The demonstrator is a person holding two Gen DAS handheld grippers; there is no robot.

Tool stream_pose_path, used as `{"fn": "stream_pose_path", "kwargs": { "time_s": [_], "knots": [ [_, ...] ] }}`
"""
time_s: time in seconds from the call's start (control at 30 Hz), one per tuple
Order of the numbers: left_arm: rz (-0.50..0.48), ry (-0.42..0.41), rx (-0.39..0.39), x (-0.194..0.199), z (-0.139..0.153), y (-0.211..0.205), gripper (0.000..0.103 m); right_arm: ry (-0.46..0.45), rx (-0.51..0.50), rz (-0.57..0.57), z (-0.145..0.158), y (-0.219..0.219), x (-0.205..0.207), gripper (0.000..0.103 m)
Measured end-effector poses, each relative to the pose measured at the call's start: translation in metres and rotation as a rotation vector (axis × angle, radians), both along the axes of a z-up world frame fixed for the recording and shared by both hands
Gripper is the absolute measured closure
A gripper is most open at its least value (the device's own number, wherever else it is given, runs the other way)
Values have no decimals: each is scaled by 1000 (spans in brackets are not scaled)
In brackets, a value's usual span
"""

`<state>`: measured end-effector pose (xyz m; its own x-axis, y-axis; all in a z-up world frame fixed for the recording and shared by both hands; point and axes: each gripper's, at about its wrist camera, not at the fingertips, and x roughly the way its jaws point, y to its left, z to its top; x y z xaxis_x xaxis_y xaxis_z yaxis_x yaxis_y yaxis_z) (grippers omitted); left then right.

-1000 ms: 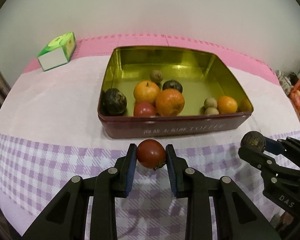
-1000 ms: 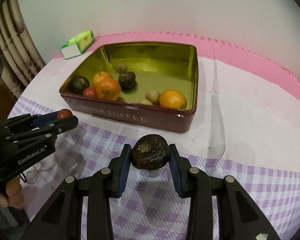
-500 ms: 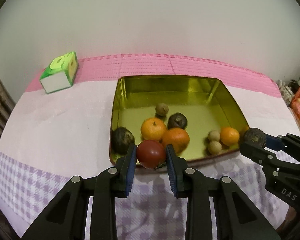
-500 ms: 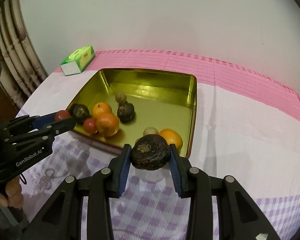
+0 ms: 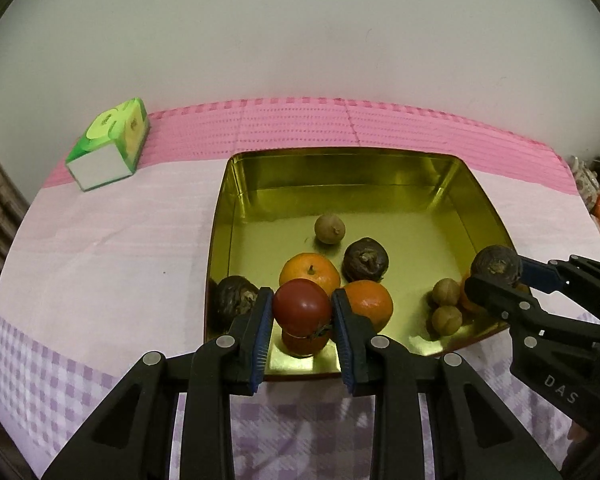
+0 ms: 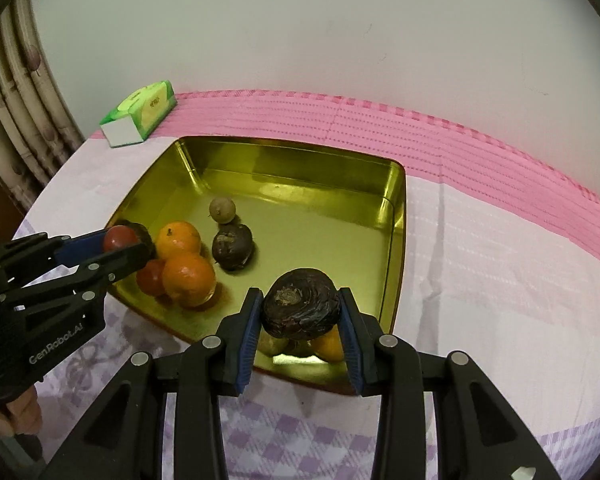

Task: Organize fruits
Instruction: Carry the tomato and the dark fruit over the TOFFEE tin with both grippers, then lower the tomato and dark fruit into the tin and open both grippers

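Two fruits are being held over the near edge of the gold tin (image 5: 452, 184): a red tomato (image 5: 302, 307) is being pinched by the left claw (image 5: 302, 320), a dark wrinkled fruit (image 6: 300, 309) by the right claw (image 6: 300, 320).

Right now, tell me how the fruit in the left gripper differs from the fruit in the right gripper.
The left gripper holds a tomato that is red, smooth and shiny; the right gripper holds a dark fruit that is brown-black, wrinkled and dull. The tomato is round, the dark fruit flatter and wider. The tomato hangs over the tin's left side, the dark fruit over its right. Both are clamped between blue pads above the tin's near edge.
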<state>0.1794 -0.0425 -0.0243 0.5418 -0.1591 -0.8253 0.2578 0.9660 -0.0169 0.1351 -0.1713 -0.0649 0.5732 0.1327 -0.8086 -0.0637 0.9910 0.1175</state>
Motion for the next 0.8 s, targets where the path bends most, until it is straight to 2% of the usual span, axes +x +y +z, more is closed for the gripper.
{"fn": "stream_pose_path", "kwargs": {
  "time_s": [0.4, 0.8],
  "knots": [
    [8, 36, 12, 11, -18, 0, 73, 21, 8, 1, -12, -2, 7, 68],
    [11, 42, 11, 14, -20, 1, 72, 16, 15, -1, -12, -4, 8, 68]
  ]
}}
